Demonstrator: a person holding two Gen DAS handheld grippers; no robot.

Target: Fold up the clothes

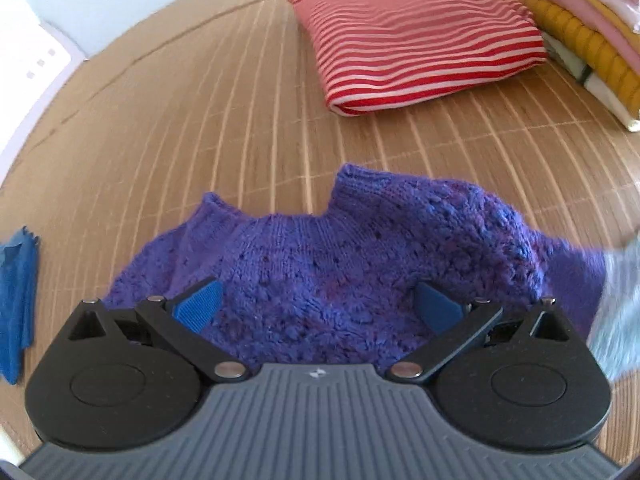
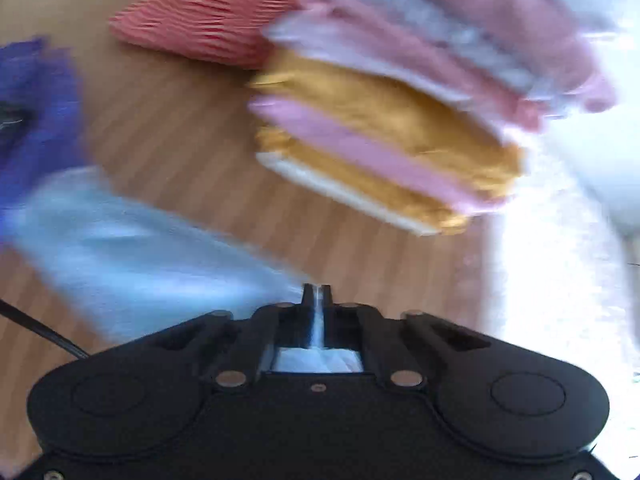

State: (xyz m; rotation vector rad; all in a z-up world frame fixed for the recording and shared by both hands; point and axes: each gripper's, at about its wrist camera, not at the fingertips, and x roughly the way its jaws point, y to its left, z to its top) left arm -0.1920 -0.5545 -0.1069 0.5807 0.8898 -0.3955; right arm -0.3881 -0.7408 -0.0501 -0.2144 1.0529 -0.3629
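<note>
Two tools work: the left tool, spread apart over the purple knitted sweater; the right tool, clamped on pale blue cloth, which may slip free if tugged.

Chunky bobbly purple knit sweater, smooth striped cotton-like top, slatted bamboo mat, matt blk plastic.

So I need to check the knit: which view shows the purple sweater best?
The left wrist view: the purple sweater lies sharp and central beyond the open left gripper. The right wrist view shows only a blurred purple patch at its left edge.
</note>
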